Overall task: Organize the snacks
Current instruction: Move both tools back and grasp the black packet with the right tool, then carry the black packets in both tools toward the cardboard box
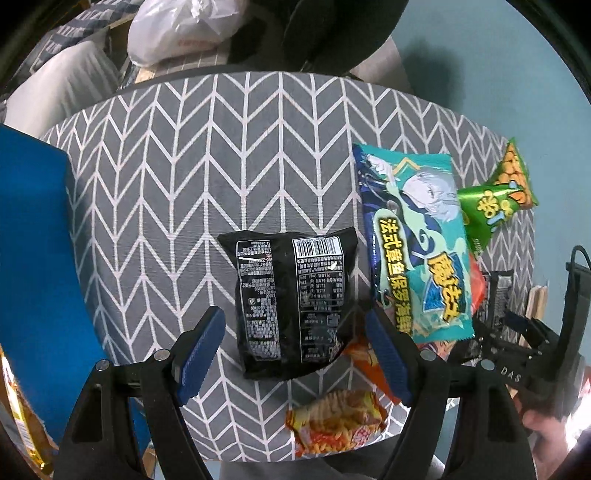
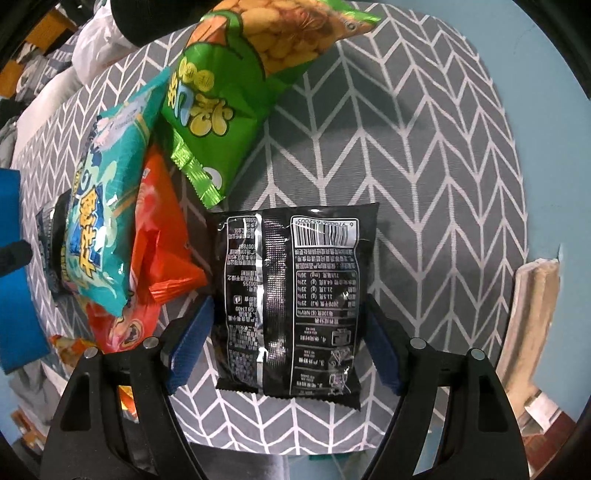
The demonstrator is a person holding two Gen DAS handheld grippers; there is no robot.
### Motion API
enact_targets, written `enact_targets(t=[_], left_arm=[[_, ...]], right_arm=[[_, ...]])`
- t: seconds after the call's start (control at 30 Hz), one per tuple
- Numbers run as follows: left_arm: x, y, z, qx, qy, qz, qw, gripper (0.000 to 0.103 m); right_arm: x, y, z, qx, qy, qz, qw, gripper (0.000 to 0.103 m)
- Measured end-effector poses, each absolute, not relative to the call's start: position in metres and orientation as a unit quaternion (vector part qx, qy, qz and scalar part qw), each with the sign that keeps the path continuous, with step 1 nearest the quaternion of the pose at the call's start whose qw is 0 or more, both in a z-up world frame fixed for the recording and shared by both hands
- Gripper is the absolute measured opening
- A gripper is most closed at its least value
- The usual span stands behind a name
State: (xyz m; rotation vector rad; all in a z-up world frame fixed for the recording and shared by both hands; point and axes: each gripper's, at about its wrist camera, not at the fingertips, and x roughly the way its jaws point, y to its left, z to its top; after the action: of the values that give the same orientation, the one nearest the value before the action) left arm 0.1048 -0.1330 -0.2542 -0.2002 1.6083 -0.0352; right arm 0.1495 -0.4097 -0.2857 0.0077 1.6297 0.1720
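In the left wrist view a black snack packet (image 1: 291, 302) lies back-side up on the chevron cloth, between the spread blue pads of my open left gripper (image 1: 295, 350). To its right lie a teal packet (image 1: 413, 240), a green peanut packet (image 1: 495, 199) and an orange-yellow packet (image 1: 336, 421). In the right wrist view a second black packet (image 2: 295, 302) lies flat between the open pads of my right gripper (image 2: 284, 343); neither pad presses it. The teal packet (image 2: 107, 206), an orange packet (image 2: 162, 236) and the green packet (image 2: 229, 85) lie to the left and beyond.
A blue box wall (image 1: 33, 266) stands at the left of the grey chevron tablecloth (image 1: 184, 166); it also shows in the right wrist view (image 2: 14, 295). A white plastic bag (image 1: 177, 29) lies beyond the table. The right gripper body (image 1: 517, 350) shows at the right.
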Motion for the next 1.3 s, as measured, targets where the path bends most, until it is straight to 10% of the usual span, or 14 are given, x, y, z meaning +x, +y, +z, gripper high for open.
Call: enact_targets(t=[0.4, 0.6, 1.3], left_arm=[[0.114, -0.142, -0.302, -0.069, 0.743, -0.005, 0.666, 0.080], [0.104, -0.149, -0.309, -0.036, 0.732, -0.022, 0.680, 0.061], [0.077, -0.146, -0.225, 0.050, 0.664, -0.050, 0.745, 0.060]], right_arm=[[0.145, -0.374, -0.299, -0.073, 0.704, 0.078, 0.702, 0.079], [0.123, -0.399, -0.293, -0.068, 0.695, 0.084, 0.711, 0.067], [0.086, -0.389, -0.219, -0.091, 0.658, 0.097, 0.741, 0.067]])
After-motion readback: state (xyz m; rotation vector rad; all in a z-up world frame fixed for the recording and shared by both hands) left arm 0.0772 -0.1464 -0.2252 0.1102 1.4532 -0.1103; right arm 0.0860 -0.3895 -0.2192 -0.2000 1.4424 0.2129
